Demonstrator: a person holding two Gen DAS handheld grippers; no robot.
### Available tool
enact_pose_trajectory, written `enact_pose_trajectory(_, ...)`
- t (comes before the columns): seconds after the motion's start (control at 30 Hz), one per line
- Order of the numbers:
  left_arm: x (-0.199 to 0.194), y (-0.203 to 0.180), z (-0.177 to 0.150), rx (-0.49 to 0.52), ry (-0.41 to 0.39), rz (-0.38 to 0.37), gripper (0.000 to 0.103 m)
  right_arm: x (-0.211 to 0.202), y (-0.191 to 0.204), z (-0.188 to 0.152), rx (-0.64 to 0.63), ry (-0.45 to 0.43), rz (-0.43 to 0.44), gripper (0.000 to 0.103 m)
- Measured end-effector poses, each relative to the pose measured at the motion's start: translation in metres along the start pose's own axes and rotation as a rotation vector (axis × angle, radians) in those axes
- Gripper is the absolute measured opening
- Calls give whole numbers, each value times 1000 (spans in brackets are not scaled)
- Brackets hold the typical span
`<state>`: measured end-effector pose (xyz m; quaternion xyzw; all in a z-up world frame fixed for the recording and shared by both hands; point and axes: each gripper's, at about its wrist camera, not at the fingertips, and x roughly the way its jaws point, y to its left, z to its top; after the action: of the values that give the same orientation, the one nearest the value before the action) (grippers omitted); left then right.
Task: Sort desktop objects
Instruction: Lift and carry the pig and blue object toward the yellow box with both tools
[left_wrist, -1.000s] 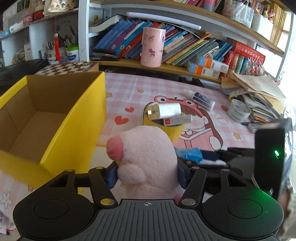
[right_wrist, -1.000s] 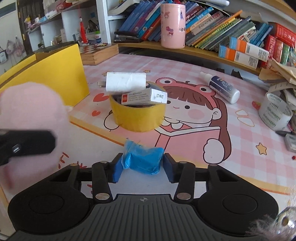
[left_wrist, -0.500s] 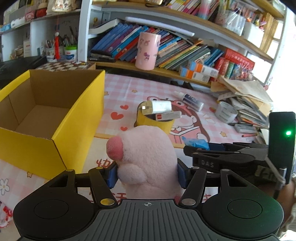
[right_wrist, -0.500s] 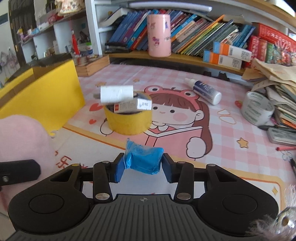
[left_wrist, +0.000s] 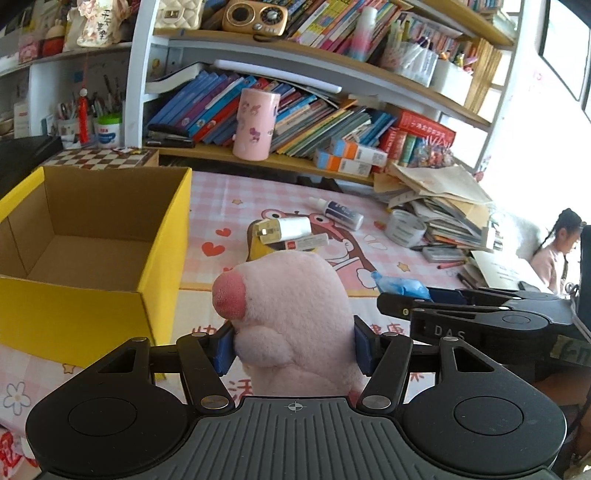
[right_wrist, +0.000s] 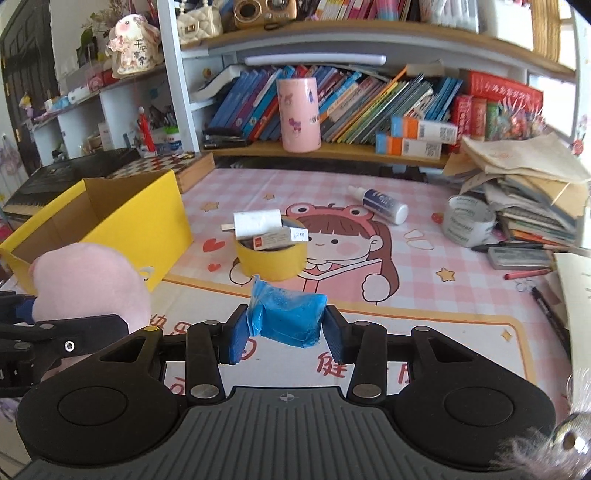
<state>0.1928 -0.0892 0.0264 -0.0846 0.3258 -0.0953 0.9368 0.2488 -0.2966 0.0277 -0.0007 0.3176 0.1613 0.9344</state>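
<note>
While both grippers stay clamped on their loads, the view from each wrist has pulled back and risen since a second ago, so more of the desk mat (right_wrist: 424, 295) and the upper bookshelf (left_wrist: 332, 48) now shows. On the mat's left side stands the yellow cardboard box (left_wrist: 92, 236), open at the top with its brown inside bare; earlier it filled the left edge of the left wrist view, and now its whole front wall and far corner are visible. The left gripper (left_wrist: 293, 345) remains closed on the pink plush toy (left_wrist: 291, 314), its blue pads pressing both sides of the toy's body, which is held above the mat just right of the box. The right gripper (right_wrist: 286, 338) is likewise still shut on the blue crumpled packet (right_wrist: 288, 317), held above the mat's near border; in the left wrist view this gripper has come fully into sight beside the toy, where a second ago only part of it showed. Beyond the packet the yellow tape roll (right_wrist: 271, 258) sits on the mat as before, with a small stapler-pin box (right_wrist: 280, 238) and a white plug adapter (right_wrist: 258, 221) resting across its top. Farther right lie a white glue bottle (right_wrist: 380, 203) on its side and a clear tape roll (right_wrist: 469, 221) next to the stack of papers (right_wrist: 532, 192), all unmoved.
</note>
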Motion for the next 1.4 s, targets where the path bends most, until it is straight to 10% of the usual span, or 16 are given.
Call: enact_pose_trajectory(1.4,-165,139,-117,14,91,32,61,-92,206,-122,81,74,-51,39)
